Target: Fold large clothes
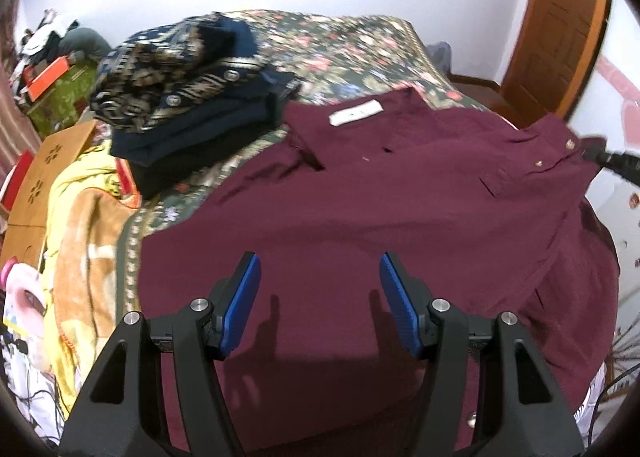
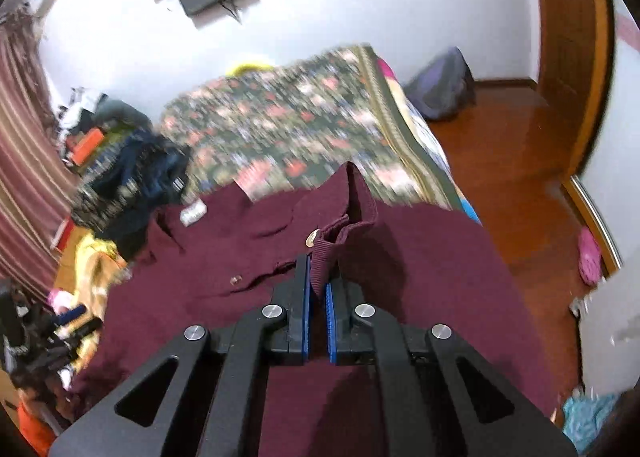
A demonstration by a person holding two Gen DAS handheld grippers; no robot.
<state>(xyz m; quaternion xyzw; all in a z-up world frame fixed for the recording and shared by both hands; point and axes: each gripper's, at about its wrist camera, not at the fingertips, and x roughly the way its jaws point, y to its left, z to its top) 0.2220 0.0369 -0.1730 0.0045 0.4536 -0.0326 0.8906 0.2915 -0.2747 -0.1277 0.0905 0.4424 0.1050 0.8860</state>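
Observation:
A large maroon shirt (image 1: 360, 209) lies spread on the bed with its collar and white label (image 1: 354, 112) toward the far side. My left gripper (image 1: 320, 261) is open and empty, hovering just above the shirt's near part. My right gripper (image 2: 319, 271) is shut on the maroon shirt's (image 2: 420, 277) ribbed edge beside a button (image 2: 311, 238) and holds that edge lifted. In the left wrist view the right gripper (image 1: 612, 161) shows as a black shape at the shirt's right edge.
A stack of folded dark blue and patterned clothes (image 1: 188, 89) sits on the floral bedspread (image 1: 352, 53) left of the shirt. A yellow blanket (image 1: 84, 241) hangs at the left. The wooden floor (image 2: 520, 161) and a door (image 2: 572, 37) are on the right.

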